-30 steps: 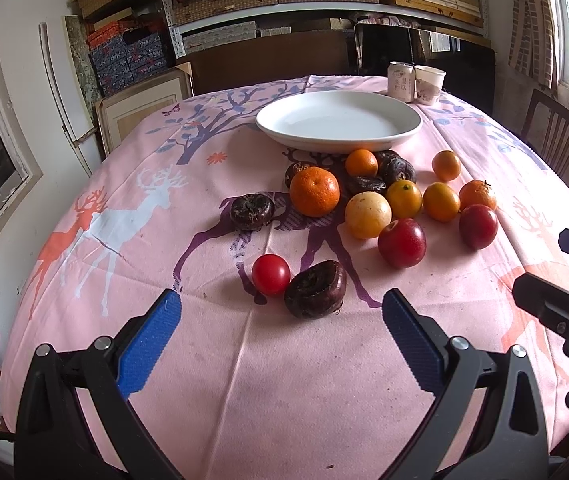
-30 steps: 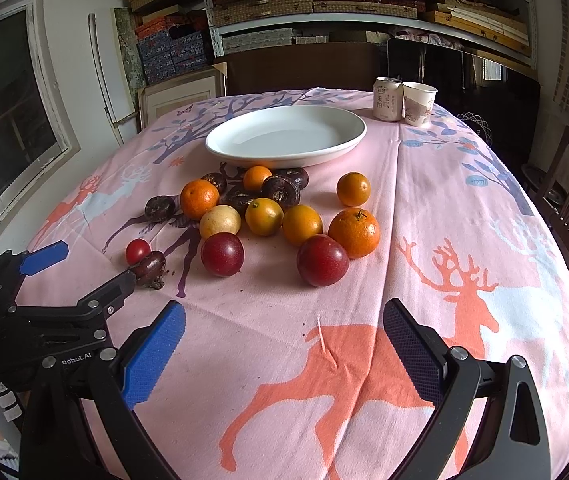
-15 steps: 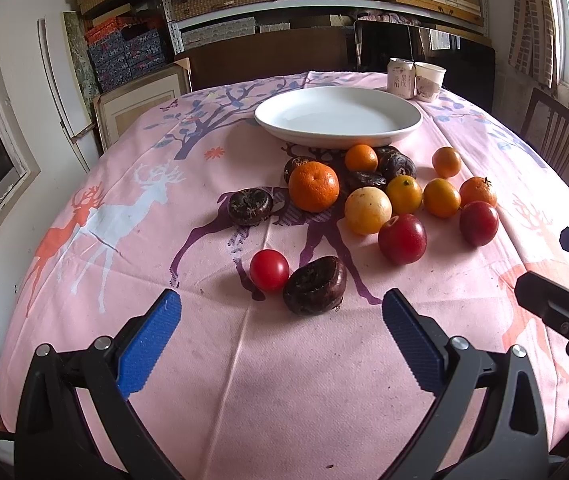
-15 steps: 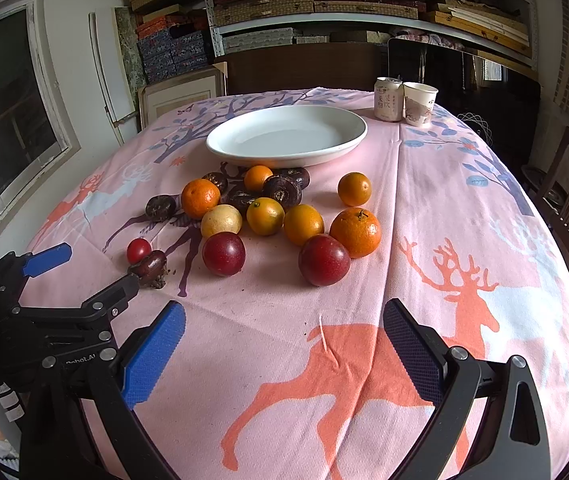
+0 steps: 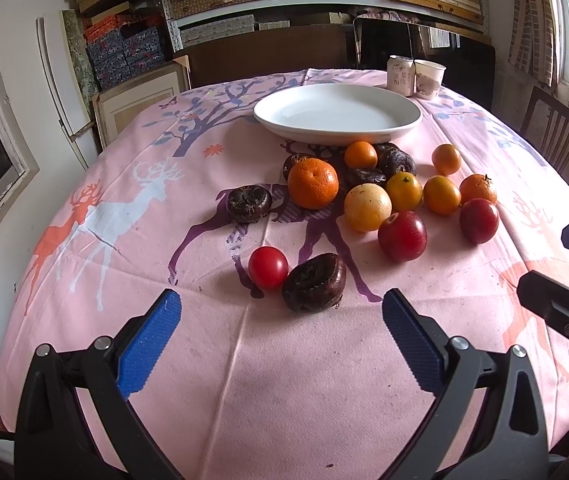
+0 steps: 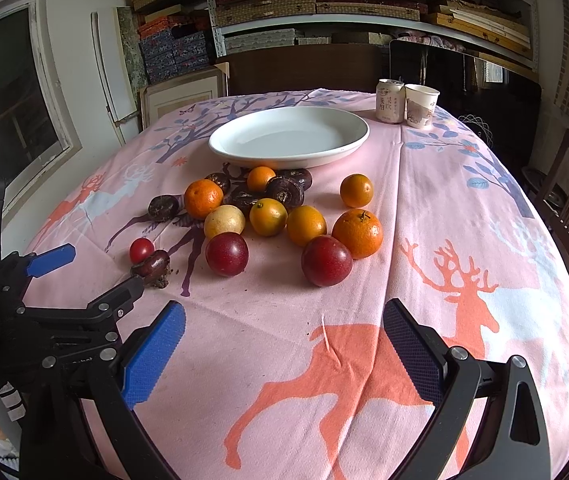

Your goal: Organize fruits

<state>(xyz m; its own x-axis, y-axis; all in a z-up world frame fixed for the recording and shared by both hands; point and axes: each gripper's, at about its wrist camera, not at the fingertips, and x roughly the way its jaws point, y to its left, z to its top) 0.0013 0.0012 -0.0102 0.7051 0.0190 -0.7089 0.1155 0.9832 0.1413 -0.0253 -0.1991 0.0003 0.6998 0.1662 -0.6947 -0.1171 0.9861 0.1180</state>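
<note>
Dark fruit (image 5: 313, 282) lies touching the cherry tomato (image 5: 268, 267), well short of the white plate (image 5: 337, 114) — dead ahead of the left gripper (image 5: 282, 334), jaws spread, empty. Right gripper (image 6: 283, 344) — also spread — stands farther off.

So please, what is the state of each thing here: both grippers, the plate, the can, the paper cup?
Left gripper: open, empty, above the cloth.
Right gripper: open, empty.
White plate: upright, nothing in it.
Can: standing, top looks opened.
Paper cup: standing, contents hidden.
</note>
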